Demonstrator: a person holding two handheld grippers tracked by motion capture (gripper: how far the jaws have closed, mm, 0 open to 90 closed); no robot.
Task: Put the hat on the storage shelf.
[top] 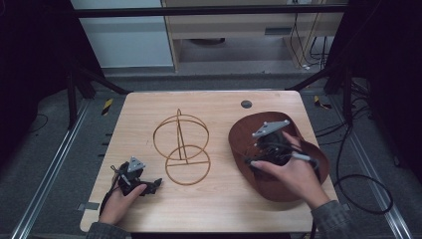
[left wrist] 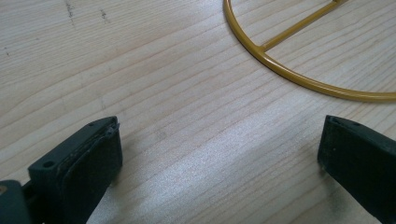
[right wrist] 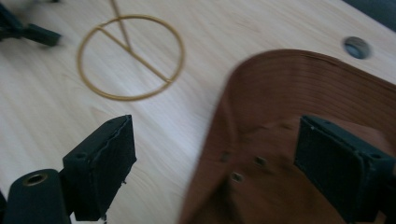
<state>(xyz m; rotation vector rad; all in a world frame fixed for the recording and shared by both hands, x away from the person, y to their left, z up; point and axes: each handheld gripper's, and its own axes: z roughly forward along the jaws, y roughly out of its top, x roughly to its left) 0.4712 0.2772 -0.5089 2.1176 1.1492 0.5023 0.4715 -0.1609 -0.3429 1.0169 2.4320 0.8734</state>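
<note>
- Two grippers are at work: the right gripper [top: 259,144] hovers over a brown cap [top: 249,130] on the right side of the wooden table [top: 219,204], while the left gripper [top: 154,184] rests low near the front left.
- The right gripper's jaws stand wide apart and hold nothing; in the right gripper view one jaw is over bare wood and the other over the cap [right wrist: 299,93], so they straddle its curved brim edge.
- To take the cap well, I judge the jaws should come down with the brim edge squarely between the pads, then close on the stiff brim rather than the soft crown.
- The cap's outer side lies close to the table's right edge, so any drag should go inward, toward the middle.
- The left gripper's jaws are also wide apart and empty in the left gripper view, with bare wood between them and the gold ring [left wrist: 299,77] of the wire stand [top: 181,144] just ahead.
- The wire stand sits mid-table, between the two grippers and apart from the cap; its upright hoop rises above its flat base ring, so a carried cap would need height to clear it.
- Open room lies along the front of the table and at the far left; a small round grommet [top: 246,104] sits near the far edge.
</note>
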